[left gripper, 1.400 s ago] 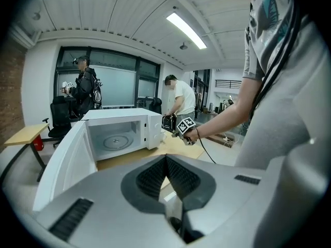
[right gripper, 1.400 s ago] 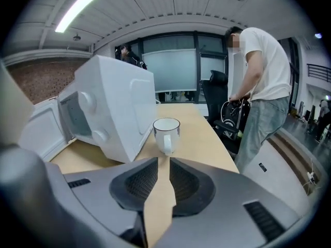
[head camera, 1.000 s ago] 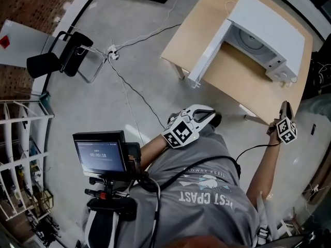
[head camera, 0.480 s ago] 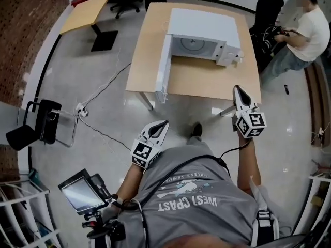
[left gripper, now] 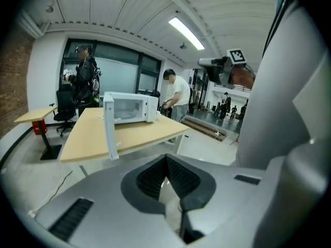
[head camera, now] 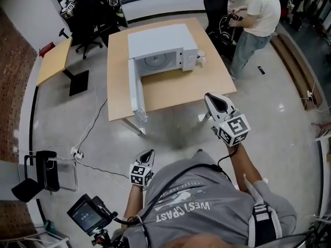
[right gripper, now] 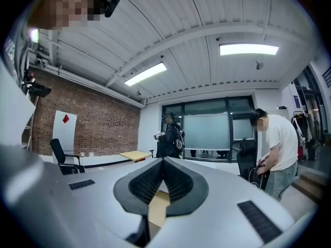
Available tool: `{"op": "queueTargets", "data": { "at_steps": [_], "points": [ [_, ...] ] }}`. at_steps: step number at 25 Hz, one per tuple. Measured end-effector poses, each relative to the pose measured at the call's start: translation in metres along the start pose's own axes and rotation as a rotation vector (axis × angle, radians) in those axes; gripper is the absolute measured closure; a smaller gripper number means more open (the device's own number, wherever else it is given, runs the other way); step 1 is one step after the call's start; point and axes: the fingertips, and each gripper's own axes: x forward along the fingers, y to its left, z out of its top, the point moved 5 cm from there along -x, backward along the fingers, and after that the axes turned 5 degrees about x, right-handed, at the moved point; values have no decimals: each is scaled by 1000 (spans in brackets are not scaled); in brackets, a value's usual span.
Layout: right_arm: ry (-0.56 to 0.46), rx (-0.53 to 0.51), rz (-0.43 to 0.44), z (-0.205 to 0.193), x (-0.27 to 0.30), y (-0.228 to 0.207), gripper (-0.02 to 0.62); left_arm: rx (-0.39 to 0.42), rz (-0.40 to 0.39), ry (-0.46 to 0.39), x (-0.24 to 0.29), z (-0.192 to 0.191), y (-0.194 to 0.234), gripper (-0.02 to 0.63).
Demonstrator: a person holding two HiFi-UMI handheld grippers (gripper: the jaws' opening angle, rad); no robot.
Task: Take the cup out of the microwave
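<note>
1. Left tongs [head camera: 150,153]: smooth grey shell, ribbed black pads pressed together on nothing.
2. Boxy white microwave [head camera: 158,39], its door swung open, stands on the flat pale wooden table [head camera: 170,92]; the cup is too small to make out.
3. Right tongs [head camera: 209,96]: the same ribbed pads, pressed together, empty.

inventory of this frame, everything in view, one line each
microwave: 1, white, door open, on big table
big table: 1, light wood, centre
side table: 1, light wood, left
office chair: at least 1, black, behind the tables
floor chair: 1, black, lower left
person: 1, white shirt, top right
screen: 1, black, bottom left
left hand-held gripper: 1, white, shut, empty, low by torso
right hand-held gripper: 1, white, shut, empty, pointing toward table
</note>
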Motion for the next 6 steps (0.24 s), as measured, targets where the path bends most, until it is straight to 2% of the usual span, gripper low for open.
{"op": "queueTargets", "data": {
  "at_steps": [2, 6],
  "points": [
    [-1, -6, 2, 3, -14, 1, 581, -52, 4, 83, 7, -36, -3, 563],
    [-2, -6, 5, 2, -51, 3, 581, -160, 26, 280, 9, -132, -22, 563]
  ]
}}
